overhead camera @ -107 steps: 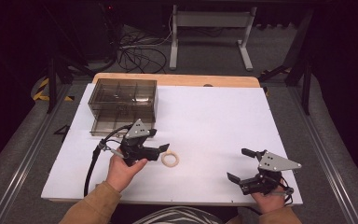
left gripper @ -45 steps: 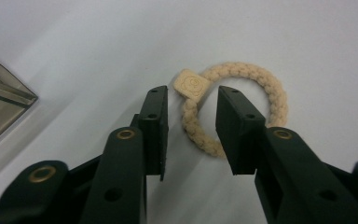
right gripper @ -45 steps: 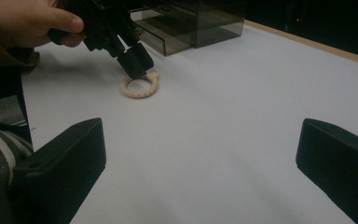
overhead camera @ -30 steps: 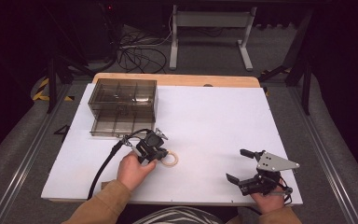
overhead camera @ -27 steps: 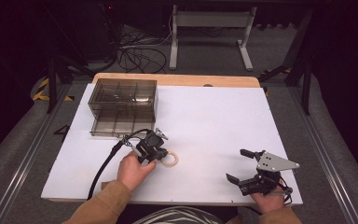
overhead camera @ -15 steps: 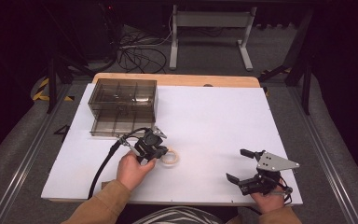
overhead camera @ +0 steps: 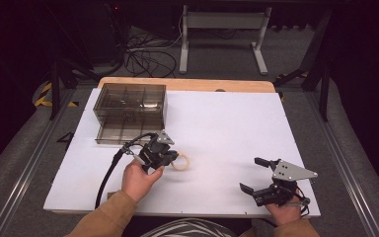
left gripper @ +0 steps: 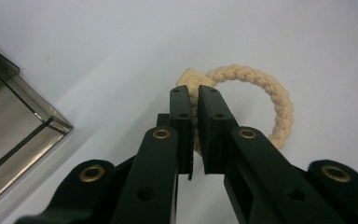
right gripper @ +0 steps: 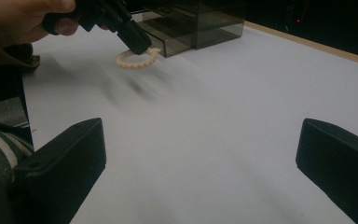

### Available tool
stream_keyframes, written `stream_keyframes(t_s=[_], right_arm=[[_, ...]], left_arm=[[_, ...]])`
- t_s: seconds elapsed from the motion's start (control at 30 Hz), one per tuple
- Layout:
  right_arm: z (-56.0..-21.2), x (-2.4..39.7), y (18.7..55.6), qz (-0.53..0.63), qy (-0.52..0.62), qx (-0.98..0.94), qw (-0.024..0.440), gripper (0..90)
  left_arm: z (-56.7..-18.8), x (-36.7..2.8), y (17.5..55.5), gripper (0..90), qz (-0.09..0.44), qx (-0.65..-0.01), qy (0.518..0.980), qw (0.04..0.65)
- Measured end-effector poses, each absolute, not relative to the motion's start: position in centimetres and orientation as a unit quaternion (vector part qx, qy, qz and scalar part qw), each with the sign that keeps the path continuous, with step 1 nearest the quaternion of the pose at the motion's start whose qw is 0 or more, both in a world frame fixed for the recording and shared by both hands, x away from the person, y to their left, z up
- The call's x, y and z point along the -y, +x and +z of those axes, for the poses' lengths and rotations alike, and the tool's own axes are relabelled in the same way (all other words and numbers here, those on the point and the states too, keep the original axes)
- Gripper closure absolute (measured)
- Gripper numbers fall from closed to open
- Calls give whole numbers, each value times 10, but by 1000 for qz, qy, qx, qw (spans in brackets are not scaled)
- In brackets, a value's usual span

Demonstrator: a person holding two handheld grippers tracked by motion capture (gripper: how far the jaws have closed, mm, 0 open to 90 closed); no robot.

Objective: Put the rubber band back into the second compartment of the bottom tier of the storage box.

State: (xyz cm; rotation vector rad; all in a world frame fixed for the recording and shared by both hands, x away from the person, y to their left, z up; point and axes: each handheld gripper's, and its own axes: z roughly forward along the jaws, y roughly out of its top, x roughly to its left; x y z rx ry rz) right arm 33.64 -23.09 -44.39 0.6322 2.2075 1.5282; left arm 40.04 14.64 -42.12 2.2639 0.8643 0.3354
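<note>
A tan braided rope ring (overhead camera: 181, 162) with a small tan tag lies on the white table (overhead camera: 227, 123) left of centre. My left gripper (overhead camera: 170, 157) points down at the ring's near-left side and is shut on the ring (left gripper: 272, 93), its jaws (left gripper: 195, 95) pinching the braid just below the tag. In the right gripper view the ring (right gripper: 133, 60) hangs from the left gripper (right gripper: 133, 39). My right gripper (overhead camera: 250, 174) rests near the table's front right edge, open wide with nothing between its jaws (right gripper: 203, 144).
A smoked transparent organizer box (overhead camera: 131, 98) stands at the back left, with its lower drawer (overhead camera: 128, 129) pulled out toward me. The box corner (left gripper: 9, 121) is close to the left gripper. The left gripper's cable (overhead camera: 106, 177) trails to the front edge.
The left gripper has tipped down onto the ring and shut on it. The ring has shifted slightly away from me. The right gripper has stayed put.
</note>
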Motion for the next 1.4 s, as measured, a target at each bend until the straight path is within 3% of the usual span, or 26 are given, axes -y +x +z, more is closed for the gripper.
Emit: stream_keyframes(t_s=[1.4], right_arm=[[-444, 231, 336, 543, 224, -787, 190, 20]], left_arm=[[-392, -166, 386, 851, 163, -314, 842, 407]])
